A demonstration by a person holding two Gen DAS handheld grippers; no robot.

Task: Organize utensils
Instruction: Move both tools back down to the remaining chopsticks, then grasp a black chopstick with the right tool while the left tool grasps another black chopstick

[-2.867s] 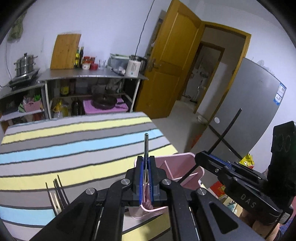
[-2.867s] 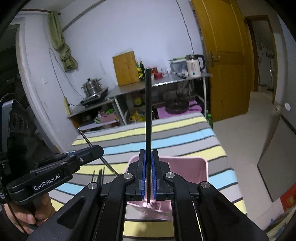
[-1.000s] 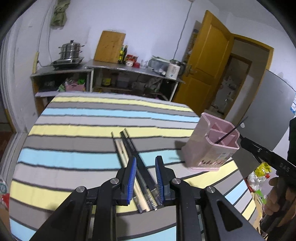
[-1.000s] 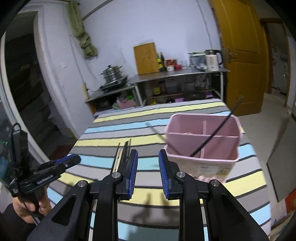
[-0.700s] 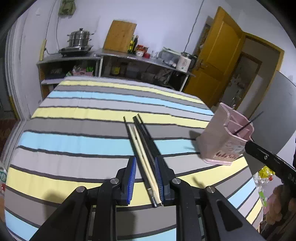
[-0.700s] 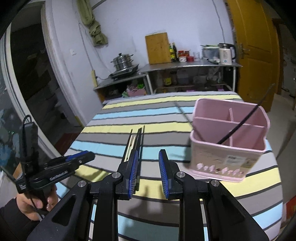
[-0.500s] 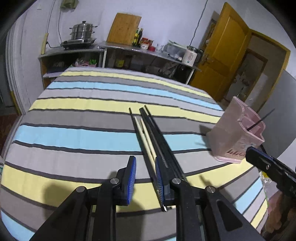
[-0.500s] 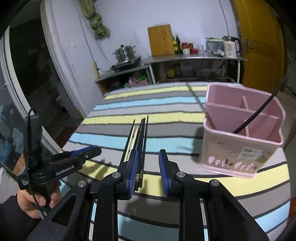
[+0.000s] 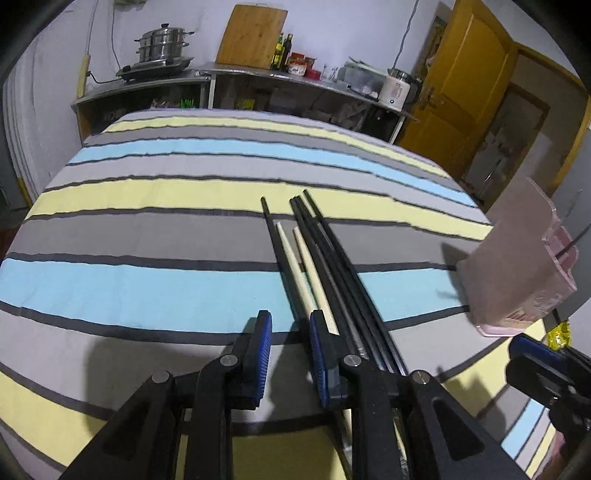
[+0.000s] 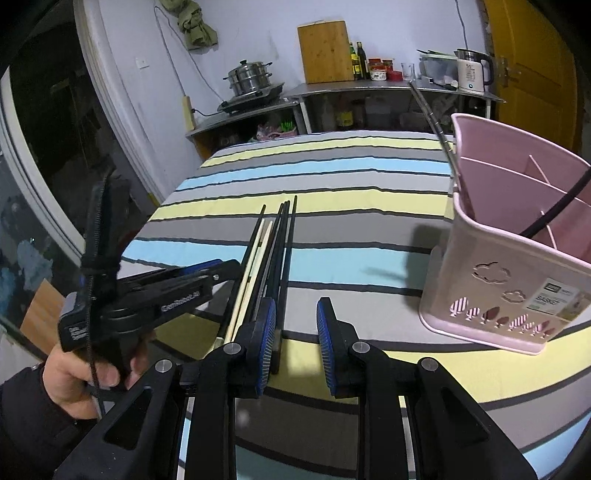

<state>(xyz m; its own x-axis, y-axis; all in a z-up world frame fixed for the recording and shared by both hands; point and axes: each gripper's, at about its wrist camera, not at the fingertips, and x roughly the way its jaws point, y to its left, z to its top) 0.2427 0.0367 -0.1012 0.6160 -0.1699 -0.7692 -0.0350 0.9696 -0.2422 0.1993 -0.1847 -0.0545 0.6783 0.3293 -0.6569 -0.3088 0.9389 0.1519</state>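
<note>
Several chopsticks lie side by side on the striped tablecloth: black chopsticks (image 9: 332,258) and two pale wooden chopsticks (image 9: 306,266). They also show in the right wrist view, black chopsticks (image 10: 282,240) and pale chopsticks (image 10: 255,254). My left gripper (image 9: 288,332) is open and empty, low over their near ends, with the leftmost black one running between its jaws. My right gripper (image 10: 295,325) is open and empty just right of the bundle. A pink divided utensil basket (image 10: 517,266) stands at the right and holds a black chopstick (image 10: 554,210) and a metal utensil (image 10: 436,125).
The striped tablecloth (image 9: 147,236) covers the table. Behind it stand metal shelves with a steamer pot (image 9: 164,42), a cutting board (image 9: 251,35), bottles and a kettle (image 10: 472,70). A yellow door (image 9: 465,81) is at the back right. The basket also shows in the left wrist view (image 9: 517,266).
Both grippers have let go of their utensils into the basket, opened, and swung down and left toward the chopsticks on the cloth. Over the last second they moved closer and lower.
</note>
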